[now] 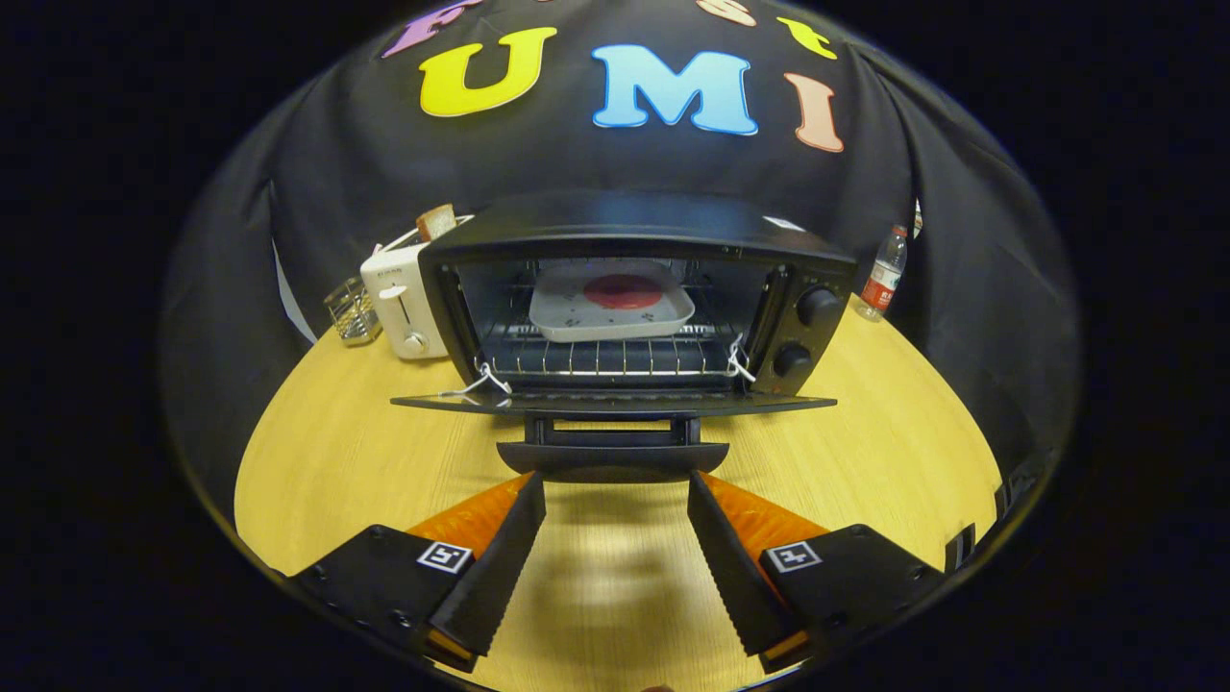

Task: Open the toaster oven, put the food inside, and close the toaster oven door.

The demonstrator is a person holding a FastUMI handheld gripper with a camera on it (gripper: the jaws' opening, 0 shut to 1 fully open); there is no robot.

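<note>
- Our claw (615, 481) is spread wide and grips nothing; its tips sit just short of the door handle (612, 458), one to each side.
- We see the door (615, 405) folded down flat over the table (865, 452).
- Beyond it, we find the oven (663, 231) open, with a white tray (577, 327) on the rack (605, 358) and a red food disc (623, 291) on the tray.
- We note two knobs (817, 307) right of the opening.
- Left of the oven stand a toaster (404, 308) and a small wire holder (352, 312); a bottle (884, 273) stands far right.
</note>
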